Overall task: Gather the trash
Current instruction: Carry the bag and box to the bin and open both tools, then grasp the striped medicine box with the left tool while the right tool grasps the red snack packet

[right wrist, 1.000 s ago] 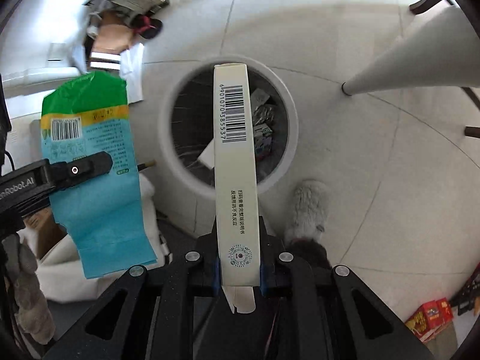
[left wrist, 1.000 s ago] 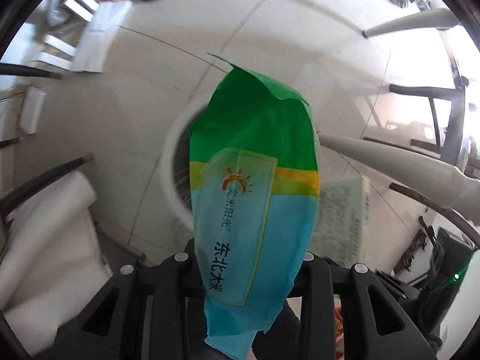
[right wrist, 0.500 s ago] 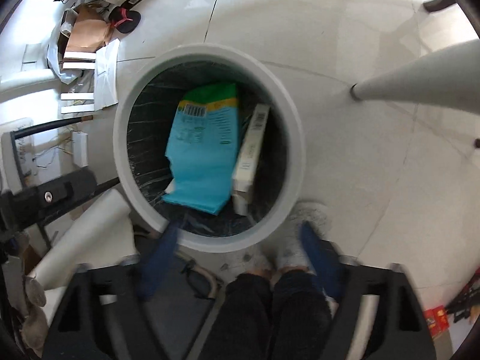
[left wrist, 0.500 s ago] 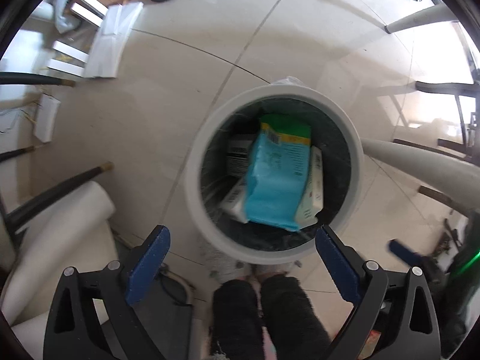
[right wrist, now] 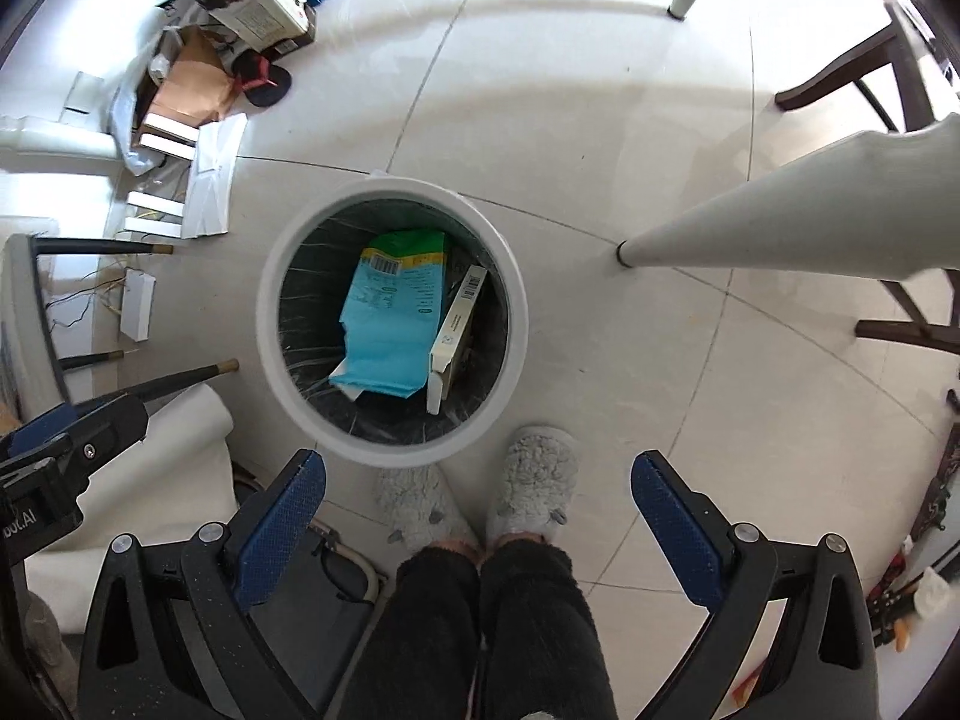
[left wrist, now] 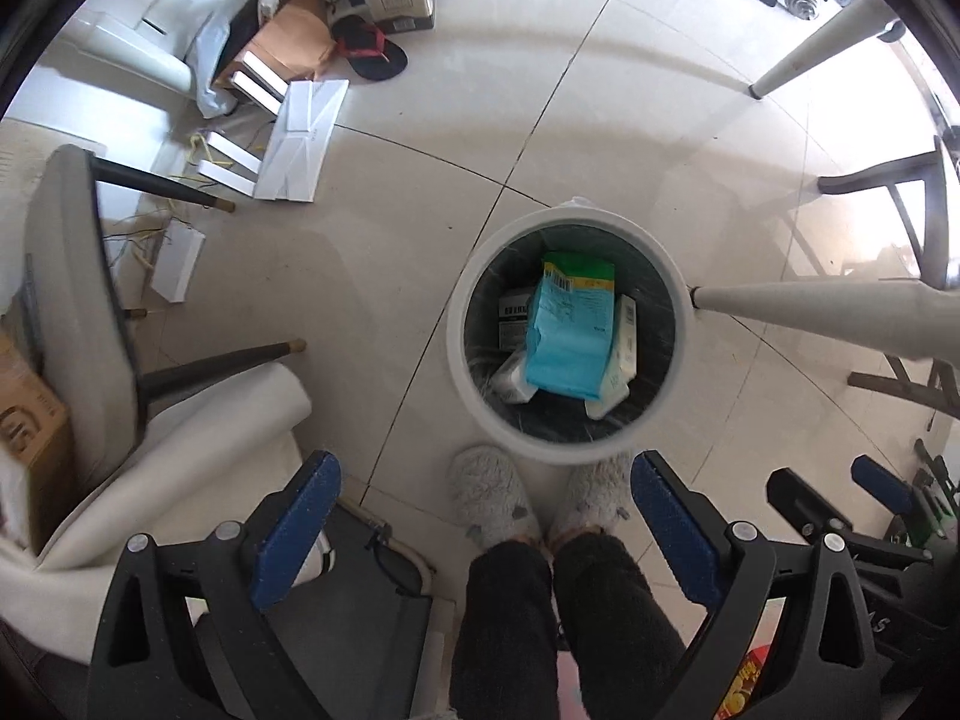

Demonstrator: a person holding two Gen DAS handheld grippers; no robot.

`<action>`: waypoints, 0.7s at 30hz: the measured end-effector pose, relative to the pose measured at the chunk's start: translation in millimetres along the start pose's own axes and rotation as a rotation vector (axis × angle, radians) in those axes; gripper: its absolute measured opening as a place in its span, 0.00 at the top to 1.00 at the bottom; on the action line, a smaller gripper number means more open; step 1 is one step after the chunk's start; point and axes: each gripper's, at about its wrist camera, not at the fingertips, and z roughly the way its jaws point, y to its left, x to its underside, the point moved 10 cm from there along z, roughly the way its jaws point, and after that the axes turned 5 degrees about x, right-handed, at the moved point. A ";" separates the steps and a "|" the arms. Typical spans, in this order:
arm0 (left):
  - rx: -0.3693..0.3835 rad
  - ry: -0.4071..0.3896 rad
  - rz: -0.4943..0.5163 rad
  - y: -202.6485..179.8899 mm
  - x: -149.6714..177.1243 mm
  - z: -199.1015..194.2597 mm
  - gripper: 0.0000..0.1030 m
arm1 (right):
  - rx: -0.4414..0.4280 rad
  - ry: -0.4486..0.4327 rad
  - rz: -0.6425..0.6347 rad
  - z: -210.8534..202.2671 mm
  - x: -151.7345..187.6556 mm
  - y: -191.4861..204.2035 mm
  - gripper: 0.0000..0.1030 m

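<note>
A round white trash bin [left wrist: 474, 378] with a black liner stands on the tiled floor; it also shows in the right wrist view [right wrist: 270, 324]. Inside lie a green and blue bag [left wrist: 567, 333] [right wrist: 390, 318] and a long cream box [right wrist: 459, 315] [left wrist: 621, 354], with other packaging beneath. My left gripper [left wrist: 483, 483] is open and empty, high above the bin's near rim. My right gripper [right wrist: 480, 474] is open and empty, also above the near rim. The left gripper's body [right wrist: 54, 456] shows at the left of the right wrist view.
The person's grey slippers [left wrist: 489, 501] stand against the bin's near side. A white table leg [right wrist: 750, 228] slants in from the right. A chair [left wrist: 78, 300] and a white roll [left wrist: 198, 432] are at left. Boxes, papers and a sandal [left wrist: 369, 54] lie at back left.
A second ago my left gripper held the bag and my right held the cream box. Both opened and both items dropped into the bin. Both grippers have since risen.
</note>
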 end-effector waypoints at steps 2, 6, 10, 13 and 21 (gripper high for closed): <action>-0.006 -0.005 0.003 -1.3 8.4 -21.9 0.04 | 0.002 -0.012 0.003 -24.7 7.2 -1.2 0.00; 0.005 -0.016 0.007 -5.4 26.1 -67.7 0.04 | 0.004 -0.053 0.003 -83.7 22.1 -4.2 0.00; 0.025 -0.029 0.016 -11.1 44.3 -115.3 0.04 | -0.008 -0.075 0.004 -140.9 38.8 -4.6 0.00; 0.036 -0.043 0.031 -14.0 55.0 -149.3 0.04 | -0.019 -0.086 0.003 -183.7 52.9 -3.7 0.00; 0.024 -0.111 0.083 -14.6 74.6 -233.2 0.04 | -0.032 -0.128 -0.008 -288.1 87.0 0.6 0.00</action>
